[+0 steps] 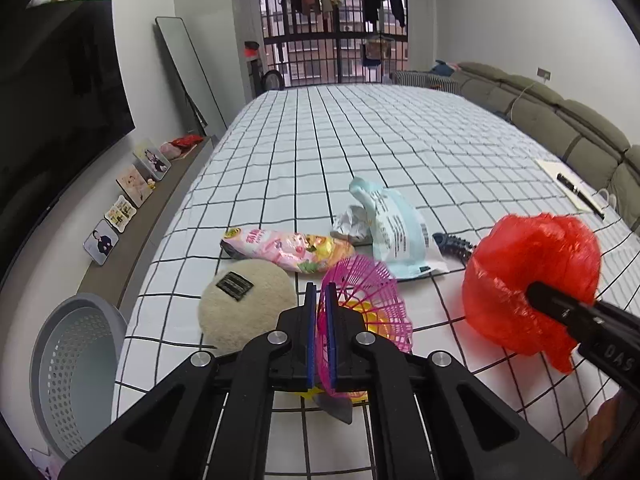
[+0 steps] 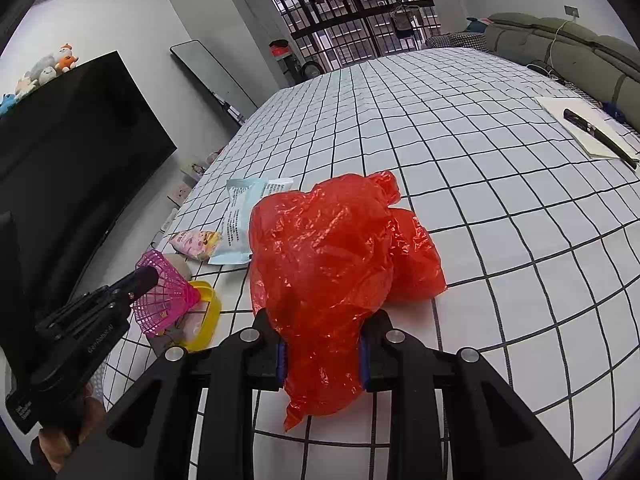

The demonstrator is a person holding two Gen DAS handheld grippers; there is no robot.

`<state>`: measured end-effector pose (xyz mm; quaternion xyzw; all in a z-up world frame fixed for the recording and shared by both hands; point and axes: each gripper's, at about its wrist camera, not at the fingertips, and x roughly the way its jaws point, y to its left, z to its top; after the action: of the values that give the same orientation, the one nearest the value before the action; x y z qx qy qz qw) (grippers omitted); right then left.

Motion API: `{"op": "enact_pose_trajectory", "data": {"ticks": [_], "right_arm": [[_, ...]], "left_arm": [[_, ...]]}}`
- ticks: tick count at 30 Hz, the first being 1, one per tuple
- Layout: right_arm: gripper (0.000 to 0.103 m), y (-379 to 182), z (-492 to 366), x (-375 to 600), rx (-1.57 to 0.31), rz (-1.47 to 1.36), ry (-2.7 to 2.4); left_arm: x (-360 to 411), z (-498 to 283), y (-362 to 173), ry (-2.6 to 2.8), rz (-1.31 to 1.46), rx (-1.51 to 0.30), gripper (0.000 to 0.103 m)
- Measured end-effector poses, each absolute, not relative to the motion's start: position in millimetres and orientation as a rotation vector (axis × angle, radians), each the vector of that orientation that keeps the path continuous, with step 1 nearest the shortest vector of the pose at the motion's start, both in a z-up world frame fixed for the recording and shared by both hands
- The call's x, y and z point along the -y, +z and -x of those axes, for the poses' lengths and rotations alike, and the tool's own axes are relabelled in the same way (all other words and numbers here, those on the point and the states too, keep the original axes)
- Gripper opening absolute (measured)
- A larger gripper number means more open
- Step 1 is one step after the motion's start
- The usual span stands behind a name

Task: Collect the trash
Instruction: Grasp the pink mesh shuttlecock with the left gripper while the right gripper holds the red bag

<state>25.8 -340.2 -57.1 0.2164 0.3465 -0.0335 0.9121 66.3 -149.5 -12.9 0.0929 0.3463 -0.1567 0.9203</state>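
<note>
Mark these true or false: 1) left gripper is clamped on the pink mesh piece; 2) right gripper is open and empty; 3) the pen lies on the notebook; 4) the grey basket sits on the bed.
1) True: the left gripper is shut on the pink mesh piece.
2) False: the right gripper is shut on the red plastic bag.
3) True: the pen rests across the notebook.
4) False: the grey basket is off the checked bed, beside its left edge.
</note>
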Motion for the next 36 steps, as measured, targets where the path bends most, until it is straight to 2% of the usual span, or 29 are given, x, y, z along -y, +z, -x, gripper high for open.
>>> {"op": "enact_pose_trajectory", "data": {"ticks": [6, 15, 24, 26, 29, 31, 36], "right_arm": [[0.025, -49, -21, 336, -0.703, -0.420, -0.076], [0.025, -51, -20, 334, -0.708, -0.413, -0.097], [0.025, -51, -18, 335, -0.694, -0.427, -0.106], [0.025, -51, -16, 336, -0.688, -0.438, -0.107], [0.025, -52, -13, 341, -0.677, -0.461, -0.105], [0.025, -52, -11, 344, -0.671, -0.479, -0.103], [0.025, -51, -4, 347, -0.651, -0.511, -0.098]], "left_arm": [[128, -57, 2, -0.310, -0.157, -0.681, 0.005], [101, -52, -7, -0.309, -0.131, -0.722, 0.005], [111, -49, -11, -0.336, -0.156, -0.736, 0.006], [117, -47, -12, -0.346, -0.171, -0.735, 0.012], [126, -43, -14, -0.362, -0.190, -0.728, 0.034], [131, -39, -14, -0.372, -0.200, -0.715, 0.062], [146, -31, -16, -0.399, -0.233, -0.694, 0.074]]}}
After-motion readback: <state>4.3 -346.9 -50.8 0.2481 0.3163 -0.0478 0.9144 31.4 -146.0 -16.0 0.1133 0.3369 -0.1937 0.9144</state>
